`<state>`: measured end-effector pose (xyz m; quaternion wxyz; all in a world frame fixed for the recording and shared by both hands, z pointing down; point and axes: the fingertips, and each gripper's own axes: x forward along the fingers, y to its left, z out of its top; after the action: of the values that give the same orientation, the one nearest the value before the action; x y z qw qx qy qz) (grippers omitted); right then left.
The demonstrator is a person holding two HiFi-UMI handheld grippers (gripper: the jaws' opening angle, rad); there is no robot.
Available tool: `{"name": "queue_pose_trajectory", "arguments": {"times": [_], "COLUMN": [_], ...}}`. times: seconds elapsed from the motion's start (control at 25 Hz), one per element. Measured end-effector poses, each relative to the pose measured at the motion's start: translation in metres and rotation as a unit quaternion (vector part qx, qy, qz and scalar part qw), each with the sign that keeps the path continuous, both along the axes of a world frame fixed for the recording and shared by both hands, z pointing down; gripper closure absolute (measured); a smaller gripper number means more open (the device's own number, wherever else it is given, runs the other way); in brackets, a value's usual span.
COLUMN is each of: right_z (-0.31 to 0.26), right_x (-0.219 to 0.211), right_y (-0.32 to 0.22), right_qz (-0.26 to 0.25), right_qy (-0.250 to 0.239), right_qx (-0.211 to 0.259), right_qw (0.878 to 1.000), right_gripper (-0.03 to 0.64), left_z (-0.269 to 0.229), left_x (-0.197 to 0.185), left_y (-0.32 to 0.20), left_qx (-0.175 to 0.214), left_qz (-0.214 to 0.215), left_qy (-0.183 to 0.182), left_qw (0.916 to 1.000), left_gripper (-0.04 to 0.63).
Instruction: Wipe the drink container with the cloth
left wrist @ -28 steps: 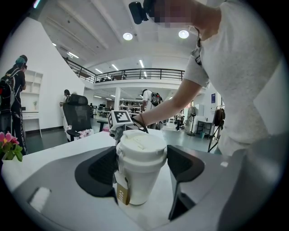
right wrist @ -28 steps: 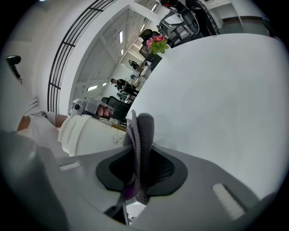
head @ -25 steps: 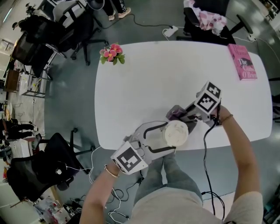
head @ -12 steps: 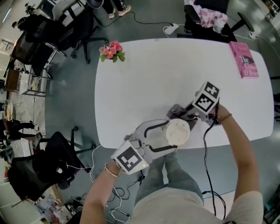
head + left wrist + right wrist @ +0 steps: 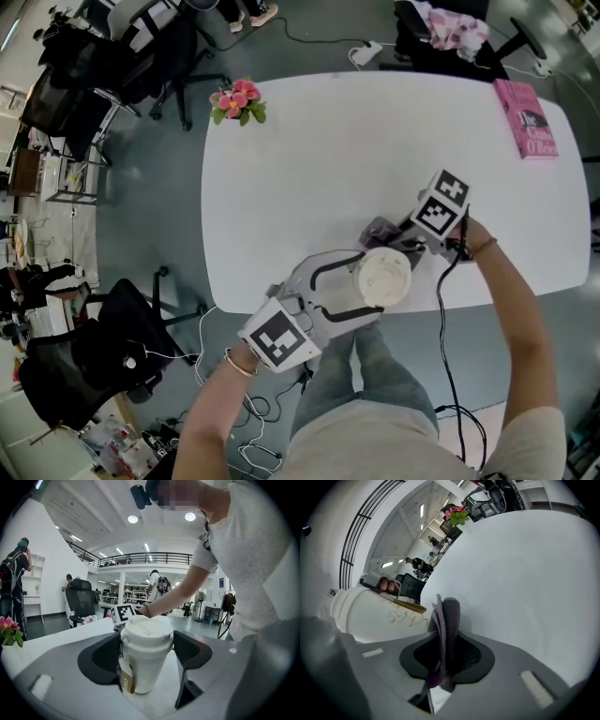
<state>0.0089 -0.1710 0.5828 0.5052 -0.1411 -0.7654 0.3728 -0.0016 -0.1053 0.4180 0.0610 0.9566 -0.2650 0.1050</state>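
Note:
A white paper cup with a white lid is near the front edge of the white table. My left gripper is shut on it, and in the left gripper view both dark pads press the cup from either side. A small brown tag hangs on the cup's side. My right gripper is shut on a folded grey and purple cloth. In the right gripper view the cloth stands upright between the jaws, right against the side of the cup.
A pink book lies at the table's far right corner. A small bunch of pink flowers stands at its far left corner. Black office chairs stand on the floor to the left. Cables trail below the table's front edge.
My right gripper has sunk a little along the cup's side with the cloth still in it. The left gripper has kept the cup in place.

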Motion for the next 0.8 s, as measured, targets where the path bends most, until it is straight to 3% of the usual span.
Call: {"name": "queue_pose_trajectory", "arguments": {"times": [0.8], "right_z": [0.0053], "right_x": [0.0042], "right_y": [-0.0026], "right_qz": [0.018], "right_qy": [0.007], "right_qx": [0.03], "right_qw": [0.999], "right_gripper": [0.549], "left_z": [0.0009], "left_x": [0.0013], "left_y": [-0.0013], "left_qx": [-0.007], "left_qz": [-0.012], "left_qy": [0.006], "left_qw": [0.9999], "left_gripper": [0.239]}}
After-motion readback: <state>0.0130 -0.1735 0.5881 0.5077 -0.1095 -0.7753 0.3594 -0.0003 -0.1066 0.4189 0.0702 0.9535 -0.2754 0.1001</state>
